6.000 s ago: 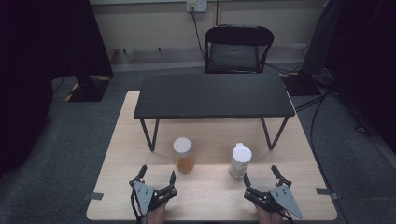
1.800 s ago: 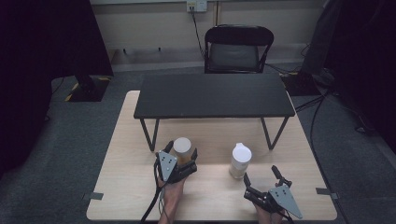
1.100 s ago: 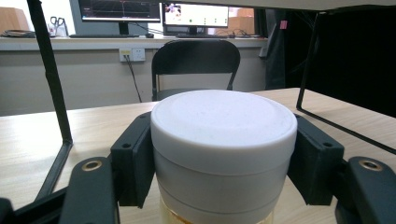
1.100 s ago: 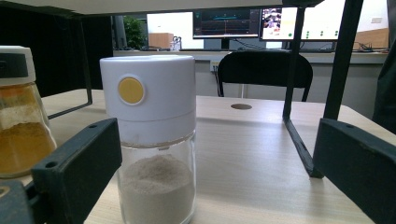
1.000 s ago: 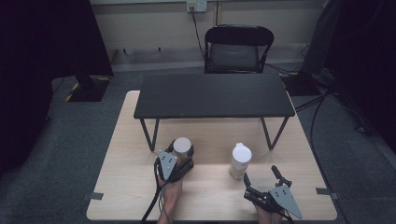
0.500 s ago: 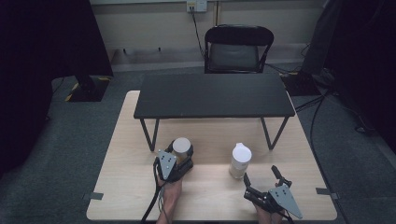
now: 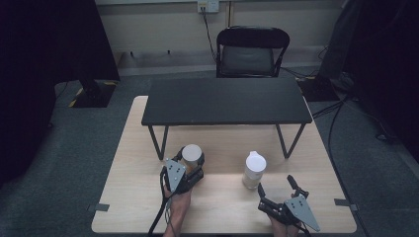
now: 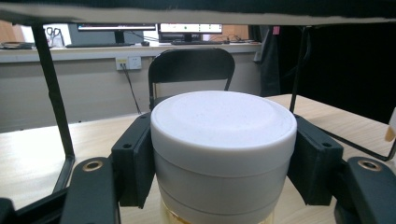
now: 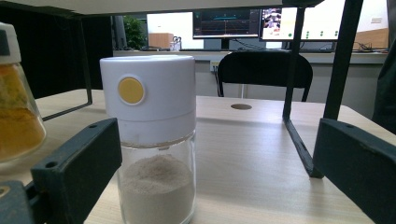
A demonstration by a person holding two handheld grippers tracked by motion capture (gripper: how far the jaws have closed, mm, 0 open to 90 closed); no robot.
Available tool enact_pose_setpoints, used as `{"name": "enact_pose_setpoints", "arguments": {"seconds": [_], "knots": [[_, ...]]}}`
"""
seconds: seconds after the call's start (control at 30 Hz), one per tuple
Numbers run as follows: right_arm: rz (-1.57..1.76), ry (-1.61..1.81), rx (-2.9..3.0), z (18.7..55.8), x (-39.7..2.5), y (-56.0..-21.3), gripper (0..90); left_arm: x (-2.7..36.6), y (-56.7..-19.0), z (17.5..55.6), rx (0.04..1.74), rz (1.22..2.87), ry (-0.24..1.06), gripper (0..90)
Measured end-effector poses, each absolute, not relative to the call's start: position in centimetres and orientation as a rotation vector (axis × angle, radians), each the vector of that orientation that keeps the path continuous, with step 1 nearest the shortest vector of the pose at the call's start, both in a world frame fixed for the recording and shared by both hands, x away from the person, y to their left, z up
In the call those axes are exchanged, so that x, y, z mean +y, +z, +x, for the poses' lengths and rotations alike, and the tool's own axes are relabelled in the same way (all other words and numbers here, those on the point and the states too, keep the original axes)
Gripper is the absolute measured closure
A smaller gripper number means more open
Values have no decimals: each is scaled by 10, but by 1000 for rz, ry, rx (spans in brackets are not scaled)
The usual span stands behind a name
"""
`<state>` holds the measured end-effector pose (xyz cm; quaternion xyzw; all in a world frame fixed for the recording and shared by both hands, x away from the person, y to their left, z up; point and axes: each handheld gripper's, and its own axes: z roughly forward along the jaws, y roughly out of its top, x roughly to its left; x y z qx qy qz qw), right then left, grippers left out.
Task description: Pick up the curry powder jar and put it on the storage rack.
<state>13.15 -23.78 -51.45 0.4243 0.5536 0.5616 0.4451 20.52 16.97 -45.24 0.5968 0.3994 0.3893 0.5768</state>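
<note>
A glass jar (image 7: 191, 154) with a flat white lid and orange contents stands on the wooden table (image 7: 222, 210), just in front of the black low shelf (image 7: 227, 101). My left gripper (image 7: 191, 161) is shut on the jar, and its jaws press both sides of the lid (image 8: 223, 126). To the right stands a white-capped shaker (image 7: 254, 169) with a yellow button and pale powder (image 9: 149, 140). My right gripper (image 7: 275, 183) is open near the table's front edge, a little short of the shaker. The orange jar (image 9: 14, 116) shows at the left of the right gripper view.
The black shelf's thin metal legs (image 7: 157, 140) (image 7: 291, 140) stand close behind both jars. A black folding chair (image 7: 252, 52) sits beyond the table. Bare wood lies between and in front of the two grippers.
Since six seconds ago my left gripper has moved from the front edge up to the orange jar and shut on its lid. Over the last second it holds still. The right gripper has not moved.
</note>
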Motion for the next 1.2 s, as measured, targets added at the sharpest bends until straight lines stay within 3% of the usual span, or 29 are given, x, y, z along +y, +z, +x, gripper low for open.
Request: {"name": "enact_pose_setpoints", "arguments": {"seconds": [1.2], "knots": [[1052, 1391, 1371, 131, -238, -514, 1, 188, -406, 200, 789, 1421, 867, 341]]}}
